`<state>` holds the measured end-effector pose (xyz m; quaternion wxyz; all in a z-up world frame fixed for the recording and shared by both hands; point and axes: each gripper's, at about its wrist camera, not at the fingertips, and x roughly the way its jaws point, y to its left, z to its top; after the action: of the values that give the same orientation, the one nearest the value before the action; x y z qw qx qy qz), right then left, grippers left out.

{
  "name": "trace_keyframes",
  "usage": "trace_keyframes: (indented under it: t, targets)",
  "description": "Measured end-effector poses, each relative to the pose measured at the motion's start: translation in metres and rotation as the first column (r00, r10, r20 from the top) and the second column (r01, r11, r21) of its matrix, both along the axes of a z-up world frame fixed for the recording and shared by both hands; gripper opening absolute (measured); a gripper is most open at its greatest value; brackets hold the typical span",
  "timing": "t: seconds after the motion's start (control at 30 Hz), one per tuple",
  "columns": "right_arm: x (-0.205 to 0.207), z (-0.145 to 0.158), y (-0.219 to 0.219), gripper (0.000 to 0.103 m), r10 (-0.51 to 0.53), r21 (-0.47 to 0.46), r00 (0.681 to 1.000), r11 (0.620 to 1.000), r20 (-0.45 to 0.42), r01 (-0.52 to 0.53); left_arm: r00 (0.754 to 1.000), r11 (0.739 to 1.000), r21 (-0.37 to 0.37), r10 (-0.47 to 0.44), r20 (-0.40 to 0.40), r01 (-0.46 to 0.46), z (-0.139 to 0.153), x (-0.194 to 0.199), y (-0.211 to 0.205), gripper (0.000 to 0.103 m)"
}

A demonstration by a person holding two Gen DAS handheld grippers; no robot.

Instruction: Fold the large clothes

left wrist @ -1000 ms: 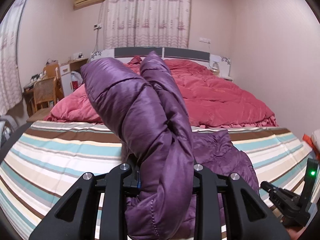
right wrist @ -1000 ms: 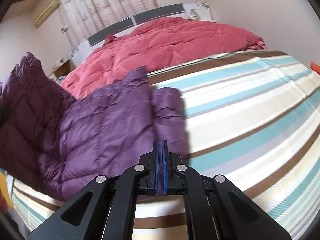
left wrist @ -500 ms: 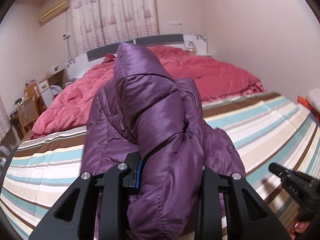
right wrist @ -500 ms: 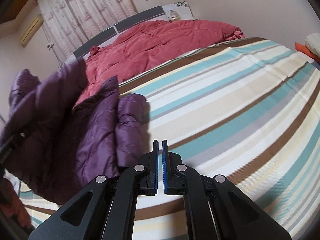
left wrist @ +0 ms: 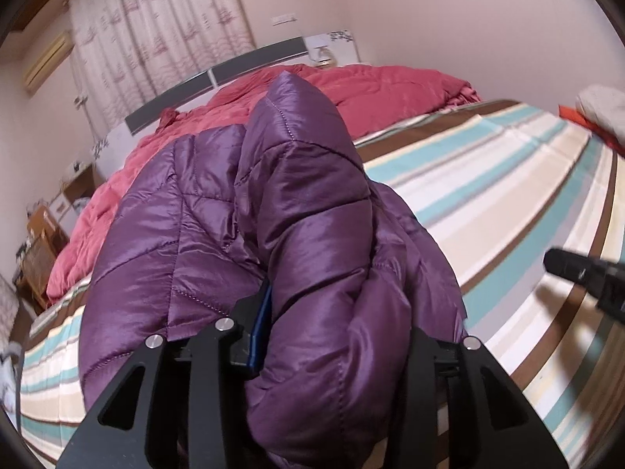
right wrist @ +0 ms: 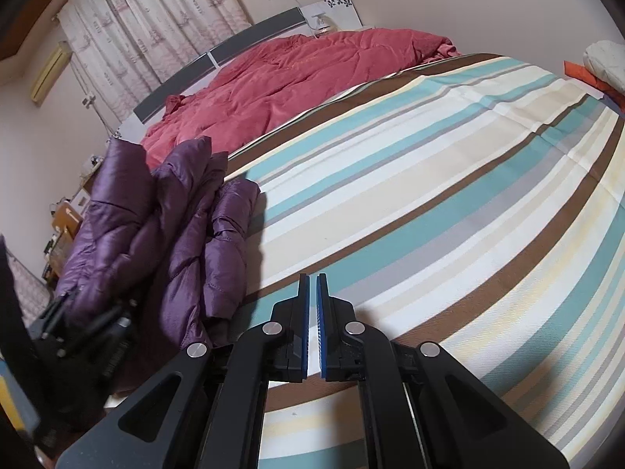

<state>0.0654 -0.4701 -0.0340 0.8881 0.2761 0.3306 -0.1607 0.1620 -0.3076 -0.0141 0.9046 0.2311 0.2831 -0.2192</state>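
A shiny purple puffer jacket (left wrist: 304,242) fills the left wrist view. My left gripper (left wrist: 332,336) is shut on a thick bunched fold of it and holds it above the striped bed sheet (left wrist: 508,195); the right finger is hidden by fabric. In the right wrist view the jacket (right wrist: 168,234) hangs and lies at the left, with the left gripper (right wrist: 86,324) under it. My right gripper (right wrist: 312,328) is empty, its blue pads nearly together with a thin gap, over the sheet (right wrist: 449,195) to the right of the jacket. It shows in the left wrist view at the right edge (left wrist: 586,273).
A crumpled red duvet (right wrist: 304,78) covers the far half of the bed below the grey headboard (right wrist: 234,54). Curtains (left wrist: 164,39) hang behind. A wooden chair and desk (left wrist: 43,234) stand at the left. White and orange cloth (right wrist: 601,66) lies at the right edge.
My left gripper has carried the jacket fold rightward and tilted, so the lifted part now drapes over the rest. My right gripper let go of the jacket edge and drew back right.
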Motion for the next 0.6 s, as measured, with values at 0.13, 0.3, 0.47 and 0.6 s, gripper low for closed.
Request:
trace_keyframes:
  t: [0.13, 0.3, 0.47, 0.6]
  targets:
    - [-0.004, 0.000, -0.001, 0.003, 0.001, 0.014, 1.000, 1.000, 0.003, -0.001, 0.999, 0.999, -0.038, -0.035, -0.018, 0.034, 0.007, -0.008, 0.004, 0.060]
    - [-0.005, 0.003, 0.003, 0.003, 0.025, 0.010, 1.000, 1.000, 0.012, -0.025, 0.989, 0.962, -0.246, -0.140, -0.055, 0.122, 0.050, -0.028, 0.025, 0.083]
    - [-0.003, 0.011, 0.010, 0.003, 0.041, -0.001, 0.999, 0.999, 0.017, -0.041, 0.996, 0.923, -0.375, -0.094, 0.002, 0.088, 0.090, -0.037, 0.079, 0.091]
    - [0.001, 0.019, 0.019, 0.003, 0.063, -0.010, 0.998, 0.998, 0.025, -0.063, 0.994, 0.905, -0.416, 0.104, 0.017, -0.088, 0.096, -0.007, 0.138, 0.094]
